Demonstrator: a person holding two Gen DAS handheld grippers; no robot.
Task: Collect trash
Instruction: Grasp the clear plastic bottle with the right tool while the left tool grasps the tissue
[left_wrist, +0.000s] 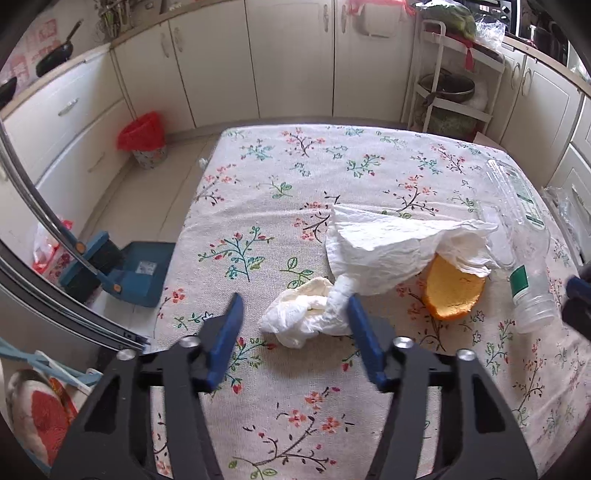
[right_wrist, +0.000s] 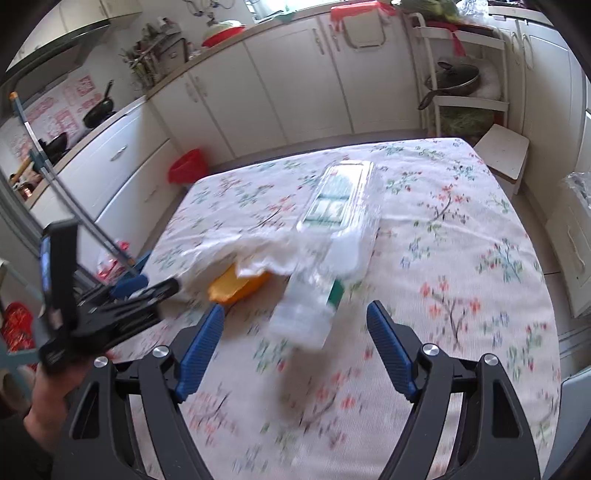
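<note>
Left claw (left_wrist: 293, 314): angled steeply down over the tabletop (left_wrist: 258, 184), jaws partly apart and empty. Its blue pads flank a crumpled tissue (left_wrist: 295, 319); the right pad lies just beside, perhaps touching, the twisted end of a larger paper towel (left_wrist: 391, 247). No earlier view is given, so only this stance is entered.

Right claw (right_wrist: 295, 321): also tilted down, jaws wide, holding nothing. An empty plastic bottle (right_wrist: 325, 254) lies on its side ahead of the tips, neck end toward them; the view is blurred, so contact cannot be judged.

Person's hand (right_wrist: 51, 402): lower left of the right wrist view, gripping the left tool's black handle.

Trash on the flowered cloth:
- paper towel, draped partly over an orange peel (left_wrist: 452, 295);
- orange peel, between towel and bottle;
- bottle, at the right edge of the left view.

Floor items: bin with red liner (left_wrist: 142, 140), well apart from the tabletop; blue dustpan (left_wrist: 142, 271) with brush beside it.
</note>
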